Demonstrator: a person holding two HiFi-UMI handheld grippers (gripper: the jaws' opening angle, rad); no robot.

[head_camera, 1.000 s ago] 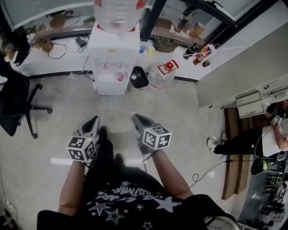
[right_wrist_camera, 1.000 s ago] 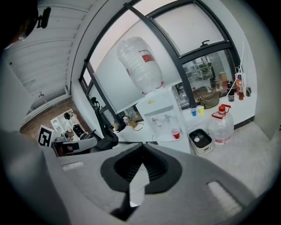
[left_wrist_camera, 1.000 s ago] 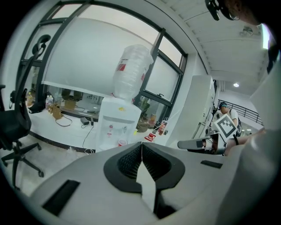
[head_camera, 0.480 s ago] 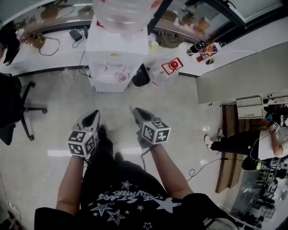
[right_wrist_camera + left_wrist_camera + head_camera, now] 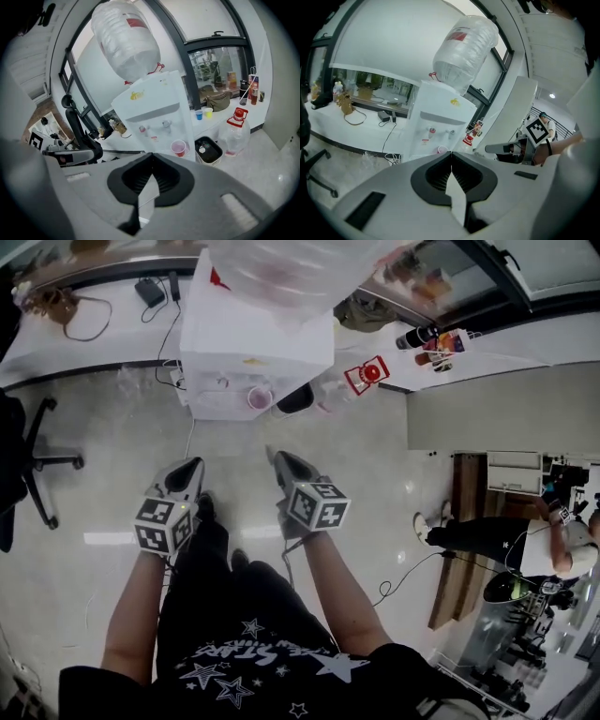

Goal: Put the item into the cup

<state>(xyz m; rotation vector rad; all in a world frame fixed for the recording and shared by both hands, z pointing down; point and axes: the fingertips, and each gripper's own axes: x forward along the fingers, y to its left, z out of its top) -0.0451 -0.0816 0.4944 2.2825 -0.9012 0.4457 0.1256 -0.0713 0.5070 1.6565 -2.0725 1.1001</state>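
A pink cup (image 5: 259,397) stands on the drip tray of a white water dispenser (image 5: 251,338); it also shows in the left gripper view as the pink cup (image 5: 442,150) and in the right gripper view as the pink cup (image 5: 178,147). Both grippers are held at waist height over the floor, well short of the dispenser. My left gripper (image 5: 191,466) is shut with nothing in it, its jaws touching (image 5: 451,153). My right gripper (image 5: 275,457) is also shut and empty (image 5: 151,153). No item to put in shows in either gripper.
A big clear water bottle (image 5: 292,268) tops the dispenser. A black bin (image 5: 208,149) and a clear jug with a red cap (image 5: 236,130) stand to its right. An office chair (image 5: 28,460) is at left, a wall (image 5: 487,409) and another person (image 5: 511,540) at right.
The dispenser and cup have come closer in the head view as the person walks toward them. Both grippers stay shut and keep their places in front of the body.
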